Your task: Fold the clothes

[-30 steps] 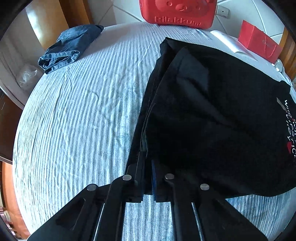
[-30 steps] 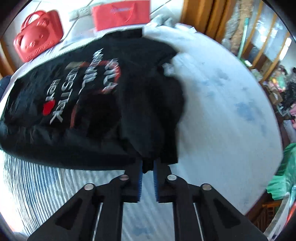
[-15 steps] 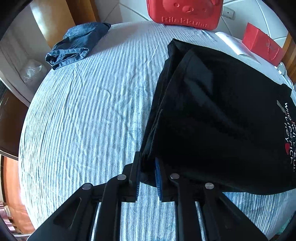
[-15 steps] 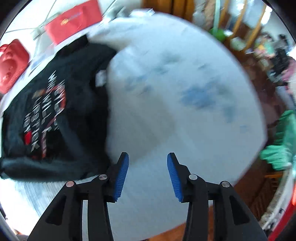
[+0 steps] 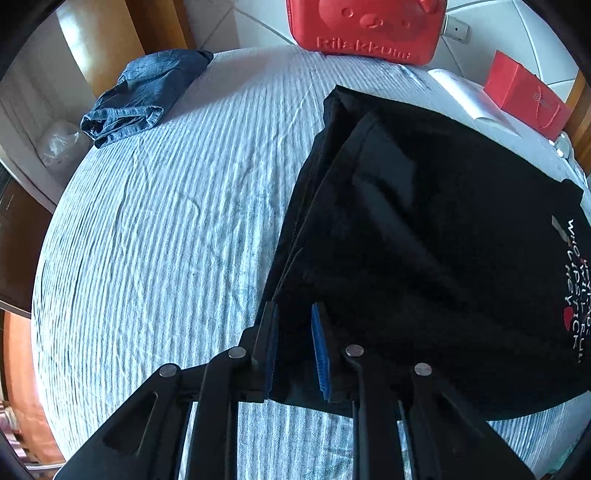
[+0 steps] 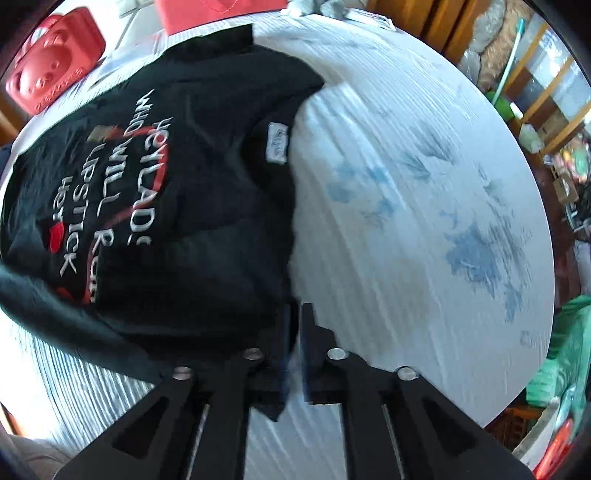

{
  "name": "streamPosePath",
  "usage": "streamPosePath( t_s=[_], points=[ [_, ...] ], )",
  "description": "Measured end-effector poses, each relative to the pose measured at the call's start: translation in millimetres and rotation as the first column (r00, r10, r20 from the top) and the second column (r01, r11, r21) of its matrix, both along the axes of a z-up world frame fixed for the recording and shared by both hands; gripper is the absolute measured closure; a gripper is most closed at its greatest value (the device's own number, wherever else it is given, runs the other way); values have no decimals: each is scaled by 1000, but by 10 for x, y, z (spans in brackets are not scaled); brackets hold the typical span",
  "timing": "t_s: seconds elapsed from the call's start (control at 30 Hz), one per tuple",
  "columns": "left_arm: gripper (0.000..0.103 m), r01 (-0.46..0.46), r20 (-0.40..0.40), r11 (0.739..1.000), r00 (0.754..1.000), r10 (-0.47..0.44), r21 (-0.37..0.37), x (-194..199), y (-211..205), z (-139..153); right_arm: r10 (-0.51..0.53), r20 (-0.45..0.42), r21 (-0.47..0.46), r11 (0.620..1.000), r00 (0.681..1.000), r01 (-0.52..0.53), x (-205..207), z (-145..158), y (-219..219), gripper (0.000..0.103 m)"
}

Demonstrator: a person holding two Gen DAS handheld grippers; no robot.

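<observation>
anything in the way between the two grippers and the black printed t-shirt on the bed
Nothing visible. The left gripper has the black printed t-shirt hem between its parted blue pads. The right gripper is closing with shirt fabric between its jaws.

both cameras ride on the handheld grippers, looking steeply down and close over the bed (image 5: 155, 236). the left wrist view faces toward the red case (image 5: 365, 29) at the far wall; the right wrist view leans toward the cluttered room side. both take in the black t-shirt (image 6: 177, 206) and that case.
</observation>
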State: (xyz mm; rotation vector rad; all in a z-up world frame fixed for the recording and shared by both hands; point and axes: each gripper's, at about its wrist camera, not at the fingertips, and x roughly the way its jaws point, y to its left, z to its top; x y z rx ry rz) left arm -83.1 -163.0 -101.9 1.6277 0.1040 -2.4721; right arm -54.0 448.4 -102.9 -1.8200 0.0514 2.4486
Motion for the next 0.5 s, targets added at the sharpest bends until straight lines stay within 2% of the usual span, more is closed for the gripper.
streamPosePath(
  t_s=[0.07, 0.1, 0.17, 0.23, 0.37, 0.5],
  points=[
    [85, 17, -38, 1000, 999, -16, 6, -145, 8, 134, 12, -74, -18, 1000, 997, -14, -75, 269, 45, 49],
    [84, 26, -51, 1000, 998, -25, 12, -251, 15, 192, 18, -114, -32, 999, 993, -22, -156, 411, 68, 49],
    [72, 46, -75, 999, 996, -44, 23, -518, 51, 276, 25, -180, -63, 997, 983, -37, -360, 642, 100, 49],
    [61, 68, -95, 997, 993, -64, 33, -821, 93, 337, 16, -217, -107, 994, 976, -40, -654, 749, 141, 49],
    [61, 83, -97, 994, 992, -75, 75, -1482, 139, 318, -1, -243, -179, 983, 970, -44, -1370, 759, 194, 49],
    [60, 85, -69, 995, 994, -81, 61, -2034, 178, 174, -9, -228, -229, 972, 974, -45, -2051, 630, 170, 49]
  ],
)
